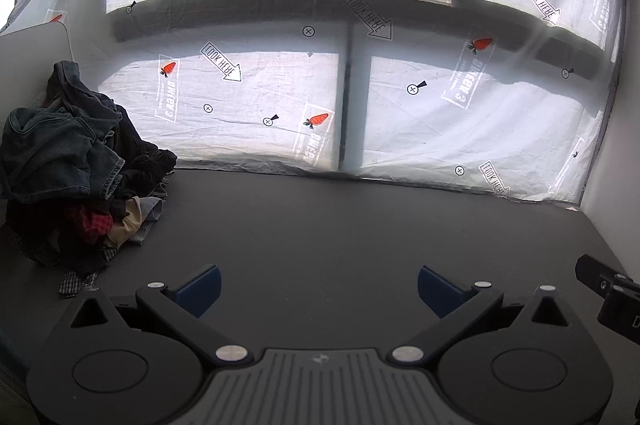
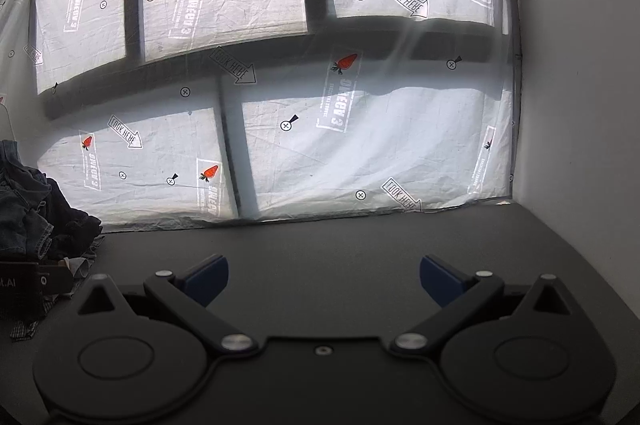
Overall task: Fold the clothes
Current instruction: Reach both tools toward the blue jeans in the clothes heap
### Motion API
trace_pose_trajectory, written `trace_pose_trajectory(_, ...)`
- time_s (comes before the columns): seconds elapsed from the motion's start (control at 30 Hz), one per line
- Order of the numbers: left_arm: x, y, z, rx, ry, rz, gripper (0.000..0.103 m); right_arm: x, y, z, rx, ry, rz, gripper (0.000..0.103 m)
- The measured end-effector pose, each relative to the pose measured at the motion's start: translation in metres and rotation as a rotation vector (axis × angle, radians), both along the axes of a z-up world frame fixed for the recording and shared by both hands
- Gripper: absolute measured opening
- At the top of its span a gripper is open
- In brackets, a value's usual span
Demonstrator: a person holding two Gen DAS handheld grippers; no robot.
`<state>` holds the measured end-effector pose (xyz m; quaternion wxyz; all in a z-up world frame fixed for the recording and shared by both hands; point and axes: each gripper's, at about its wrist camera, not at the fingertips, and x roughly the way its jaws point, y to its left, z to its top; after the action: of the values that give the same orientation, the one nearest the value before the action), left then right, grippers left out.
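Left wrist — clothes pile (image 1: 80, 161) on table (image 1: 320, 225), left tool (image 1: 318, 289) spread empty.

Matt dark table top (image 1: 320, 225); faded denim jeans (image 1: 60, 149) and soft cloth in clothes pile (image 1: 80, 185); creased thin printed sheet (image 1: 460, 121); matt black plastic left gripper (image 1: 318, 289), blue pads (image 1: 202, 287).

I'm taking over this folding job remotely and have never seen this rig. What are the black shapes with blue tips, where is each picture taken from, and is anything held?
Each picture comes from a camera on a handheld gripper, looking forward along its two fingers. The black shape low in one view is the left gripper; in the other, the right gripper. The blue tips are the fingers, spread wide with nothing between them. Both sit over a dark table. An unfolded pile of clothes, with jeans on top, lies at the table's left. Behind hangs a printed white sheet over a window.
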<state>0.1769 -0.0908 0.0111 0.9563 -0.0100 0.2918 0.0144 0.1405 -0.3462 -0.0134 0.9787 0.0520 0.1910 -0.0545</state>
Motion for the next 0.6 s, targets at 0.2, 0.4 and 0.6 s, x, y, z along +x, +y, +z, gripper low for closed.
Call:
trace_pose_trajectory(0.2,0.033,0.025,-0.018,-0.092,0.083,0.099,0.103,0.062,0.009,-0.025,0.002,0.102,0.101,0.103)
trace_pose_trajectory(0.4,0.058,0.090,-0.032,-0.069,0.117,0.227,0.103,0.119,0.053,-0.043,-0.018,0.151,0.177,0.102)
trace_pose_trajectory(0.6,0.100,0.174,-0.039,-0.031,0.124,0.299,0.103,0.179,0.133,-0.048,-0.037,0.149,0.218,0.097)
